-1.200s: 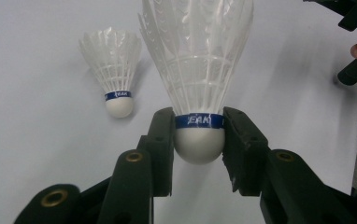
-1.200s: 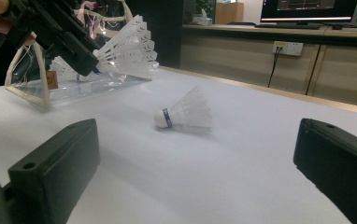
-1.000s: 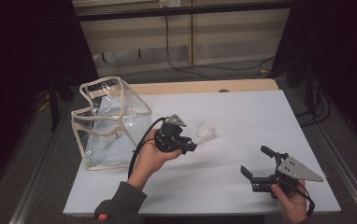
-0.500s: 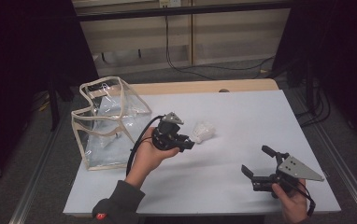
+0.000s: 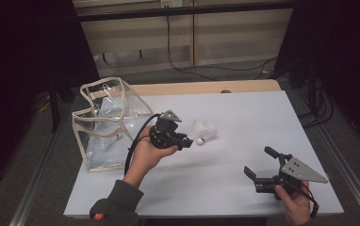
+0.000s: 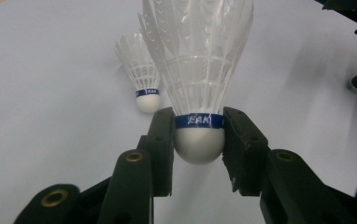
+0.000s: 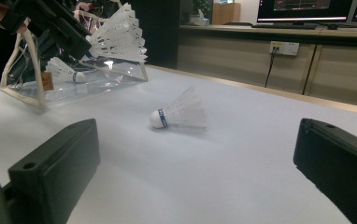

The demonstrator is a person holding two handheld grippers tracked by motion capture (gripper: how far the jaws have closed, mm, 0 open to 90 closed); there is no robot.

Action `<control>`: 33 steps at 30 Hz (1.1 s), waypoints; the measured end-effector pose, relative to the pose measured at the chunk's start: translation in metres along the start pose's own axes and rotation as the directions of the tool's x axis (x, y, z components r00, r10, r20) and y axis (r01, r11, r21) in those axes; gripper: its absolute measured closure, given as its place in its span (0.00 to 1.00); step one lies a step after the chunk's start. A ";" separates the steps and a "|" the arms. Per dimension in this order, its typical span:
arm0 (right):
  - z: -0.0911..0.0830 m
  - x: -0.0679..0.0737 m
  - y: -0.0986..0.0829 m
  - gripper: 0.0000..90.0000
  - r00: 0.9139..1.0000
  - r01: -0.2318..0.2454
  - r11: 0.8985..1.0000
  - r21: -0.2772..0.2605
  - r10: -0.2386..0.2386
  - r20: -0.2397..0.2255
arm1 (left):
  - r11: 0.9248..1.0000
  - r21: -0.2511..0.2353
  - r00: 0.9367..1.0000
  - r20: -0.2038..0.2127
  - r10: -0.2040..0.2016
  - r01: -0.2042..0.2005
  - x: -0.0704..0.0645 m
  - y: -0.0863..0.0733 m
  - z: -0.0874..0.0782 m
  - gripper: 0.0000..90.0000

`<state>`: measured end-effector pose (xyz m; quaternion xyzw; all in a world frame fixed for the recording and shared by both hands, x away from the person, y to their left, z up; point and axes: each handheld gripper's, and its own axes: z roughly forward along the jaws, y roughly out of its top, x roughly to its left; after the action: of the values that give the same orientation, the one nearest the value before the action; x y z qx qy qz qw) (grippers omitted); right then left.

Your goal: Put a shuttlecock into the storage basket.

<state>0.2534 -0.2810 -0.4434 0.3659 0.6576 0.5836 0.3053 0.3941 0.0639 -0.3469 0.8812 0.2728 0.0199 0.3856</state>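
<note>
Toward the table's left edge stands a clear bag [image 5: 107,125], mouth open, with one shuttlecock already inside [image 7: 64,71]. Just right of it, the left claw [image 5: 184,141] is clenched on a held shuttlecock [image 6: 200,88], jaws pressing the white cork on both sides at the blue band, feathers pointing away from the claw along its line of reach. A second shuttlecock [image 5: 203,132] lies on its side on the table [image 5: 244,117] near the middle, just beyond the left claw; its cork faces the bag side and its feathers trail toward the table's right edge. The bag lies to the left of the gripped piece, so the left hand is plainly the nearer one for dropping it in. Near the front right corner the right claw [image 5: 259,168] hangs released, jaws wide apart, well away from the loose shuttlecock.
</note>
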 end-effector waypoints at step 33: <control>-0.001 0.000 0.000 0.00 1.000 -0.002 1.000 0.001 0.002 0.002 | 0.998 -0.014 0.998 -0.020 -0.056 0.056 0.015 0.012 -0.025 0.73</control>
<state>0.2529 -0.2818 -0.4430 0.3671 0.6571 0.5834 0.3051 0.4066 0.0810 -0.3237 0.8704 0.3010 0.0200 0.3891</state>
